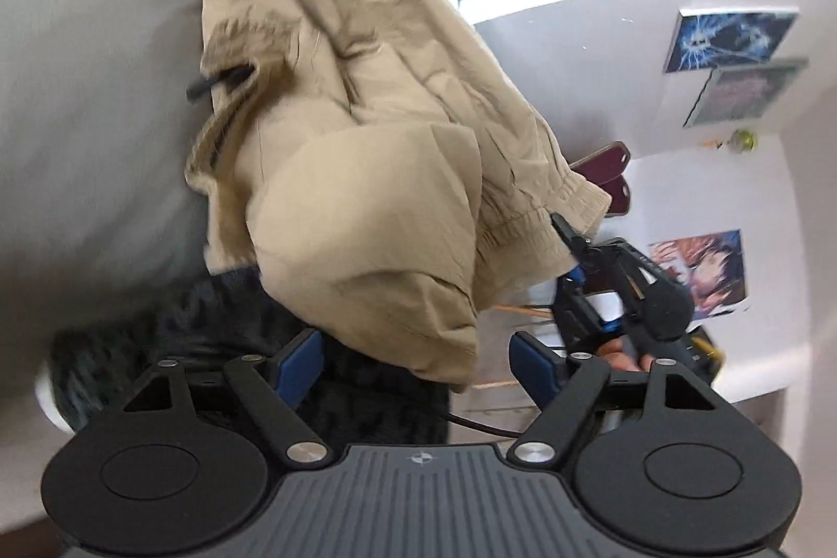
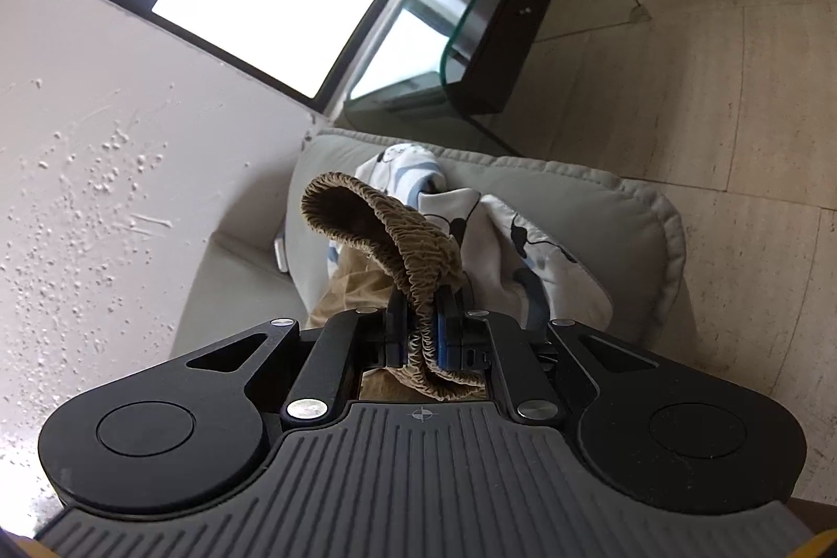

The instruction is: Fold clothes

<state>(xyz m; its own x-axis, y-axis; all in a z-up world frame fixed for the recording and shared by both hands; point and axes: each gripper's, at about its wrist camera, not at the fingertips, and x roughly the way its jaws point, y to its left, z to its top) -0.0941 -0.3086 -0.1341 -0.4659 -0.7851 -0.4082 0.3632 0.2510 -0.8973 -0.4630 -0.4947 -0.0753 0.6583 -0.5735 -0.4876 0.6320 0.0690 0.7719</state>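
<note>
A crumpled beige garment (image 1: pixel 366 139) with elastic hems and a drawstring hangs in the air in front of a grey cushion (image 1: pixel 94 87). My left gripper (image 1: pixel 416 364) is open, its blue pads (image 1: pixel 298 364) wide apart. The garment's lowest fold hangs down between them and neither pad presses on it. My right gripper (image 1: pixel 567 239), held by a hand, pinches the garment's elastic band at the right. In the right wrist view that gripper (image 2: pixel 423 333) is shut on the ribbed beige elastic band (image 2: pixel 387 234), which loops up past the fingertips.
A white garment with blue and black print (image 2: pixel 497 234) lies on the grey sofa cushion (image 2: pixel 617 213). A glass side table (image 2: pixel 523 9) stands on the tiled floor beyond. A dark patterned cloth (image 1: pixel 199 317) lies below the beige garment. Posters (image 1: pixel 732 40) hang on the white wall.
</note>
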